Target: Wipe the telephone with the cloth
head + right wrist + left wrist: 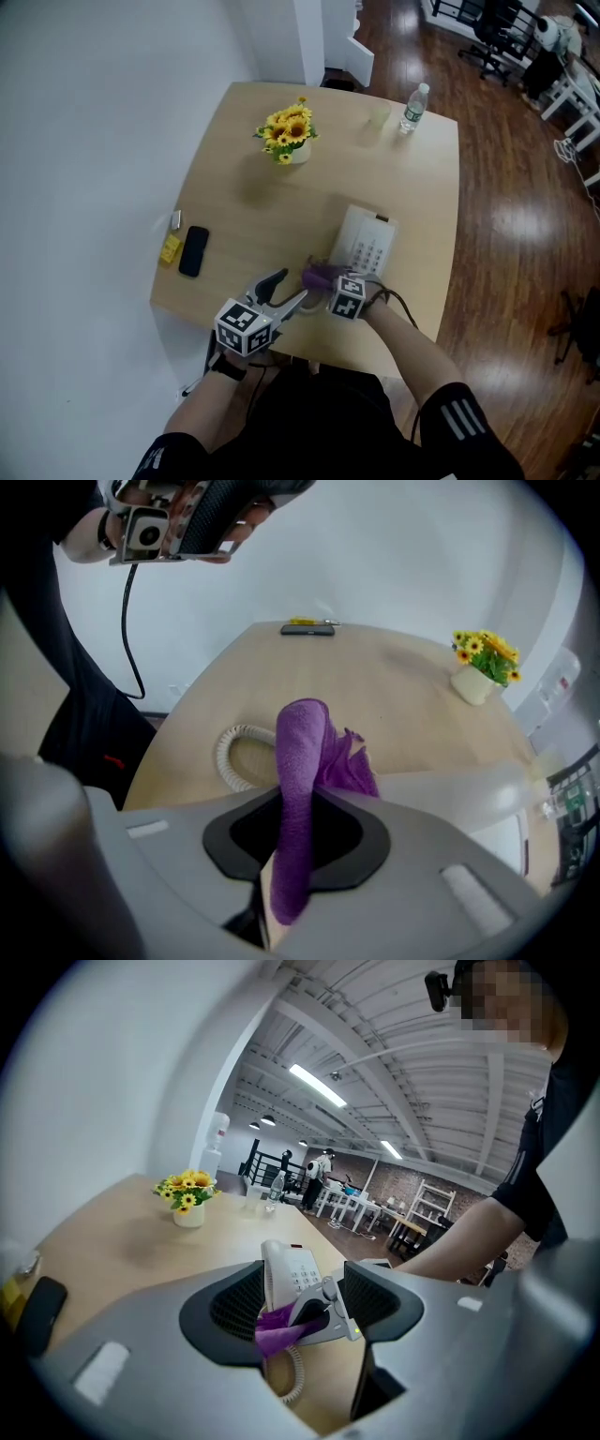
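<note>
A white telephone [367, 244] lies on the wooden table [253, 202] near its front right, with its coiled cord [234, 752] on the near side. My right gripper [324, 281] is shut on a purple cloth [315, 274], held at the telephone's near left end; the cloth [305, 780] sticks up between the jaws. My left gripper [289, 287] hovers open just left of it, with nothing in its jaws. In the left gripper view the telephone [292, 1274] and cloth [275, 1328] show between the open jaws.
A pot of sunflowers [289, 136] stands at the table's far middle. A water bottle [413, 107] and a clear cup [378, 116] are at the far right corner. A black mobile phone [193, 251] and a yellow item [170, 248] lie by the left edge.
</note>
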A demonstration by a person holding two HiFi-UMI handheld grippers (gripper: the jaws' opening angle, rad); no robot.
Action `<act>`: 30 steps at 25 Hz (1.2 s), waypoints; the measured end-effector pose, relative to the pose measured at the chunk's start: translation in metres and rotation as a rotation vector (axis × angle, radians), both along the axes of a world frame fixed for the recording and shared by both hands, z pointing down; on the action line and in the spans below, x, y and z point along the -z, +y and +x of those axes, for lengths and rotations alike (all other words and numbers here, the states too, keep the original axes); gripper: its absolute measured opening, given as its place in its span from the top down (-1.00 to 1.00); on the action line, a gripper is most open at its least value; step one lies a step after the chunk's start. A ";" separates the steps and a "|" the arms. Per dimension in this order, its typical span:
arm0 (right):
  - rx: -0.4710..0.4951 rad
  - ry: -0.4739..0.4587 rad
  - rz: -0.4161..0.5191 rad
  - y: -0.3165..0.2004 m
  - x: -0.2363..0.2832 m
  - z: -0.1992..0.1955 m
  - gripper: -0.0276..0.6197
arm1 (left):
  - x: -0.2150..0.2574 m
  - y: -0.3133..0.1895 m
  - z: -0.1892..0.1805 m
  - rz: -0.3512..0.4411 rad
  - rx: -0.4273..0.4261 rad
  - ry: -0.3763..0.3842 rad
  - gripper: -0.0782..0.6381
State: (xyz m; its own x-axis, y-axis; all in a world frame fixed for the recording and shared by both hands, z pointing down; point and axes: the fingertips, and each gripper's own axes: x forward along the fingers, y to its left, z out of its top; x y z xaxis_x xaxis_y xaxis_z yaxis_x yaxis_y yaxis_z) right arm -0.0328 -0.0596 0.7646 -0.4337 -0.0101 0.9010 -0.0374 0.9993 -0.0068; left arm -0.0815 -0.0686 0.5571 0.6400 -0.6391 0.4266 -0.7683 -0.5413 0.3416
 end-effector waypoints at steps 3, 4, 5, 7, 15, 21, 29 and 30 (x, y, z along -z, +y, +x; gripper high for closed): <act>-0.018 -0.041 -0.058 0.010 0.010 0.004 0.72 | -0.008 -0.009 0.004 -0.019 -0.014 -0.027 0.05; -0.023 -0.068 -0.074 0.015 0.017 0.006 0.72 | -0.012 -0.014 0.007 -0.029 -0.022 -0.041 0.05; -0.033 -0.101 -0.080 0.020 0.027 0.008 0.72 | -0.016 -0.020 0.011 -0.039 -0.031 -0.056 0.05; -0.074 -0.182 -0.072 0.029 0.049 0.018 0.72 | -0.026 -0.036 0.023 -0.059 -0.046 -0.086 0.05; -0.389 -0.396 -0.037 0.044 0.110 0.093 0.71 | -0.098 -0.122 0.085 -0.166 -0.036 -0.223 0.04; -0.563 -0.525 -0.048 0.036 0.133 0.133 0.71 | -0.159 -0.149 0.102 -0.306 0.041 -0.319 0.01; -0.592 -0.573 -0.043 0.019 0.138 0.163 0.71 | -0.178 -0.156 0.108 -0.326 0.072 -0.347 0.04; -0.592 -0.573 -0.044 0.017 0.138 0.165 0.71 | -0.175 -0.157 0.108 -0.324 0.074 -0.333 0.05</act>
State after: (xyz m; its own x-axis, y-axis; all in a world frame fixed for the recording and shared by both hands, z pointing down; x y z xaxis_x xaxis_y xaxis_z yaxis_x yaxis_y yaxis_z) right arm 0.1318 -0.0429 0.6267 -0.7603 -0.3513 0.5465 -0.5366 0.8137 -0.2235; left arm 0.0266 -0.2259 0.7323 0.3919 -0.4780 0.7861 -0.8973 -0.3871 0.2120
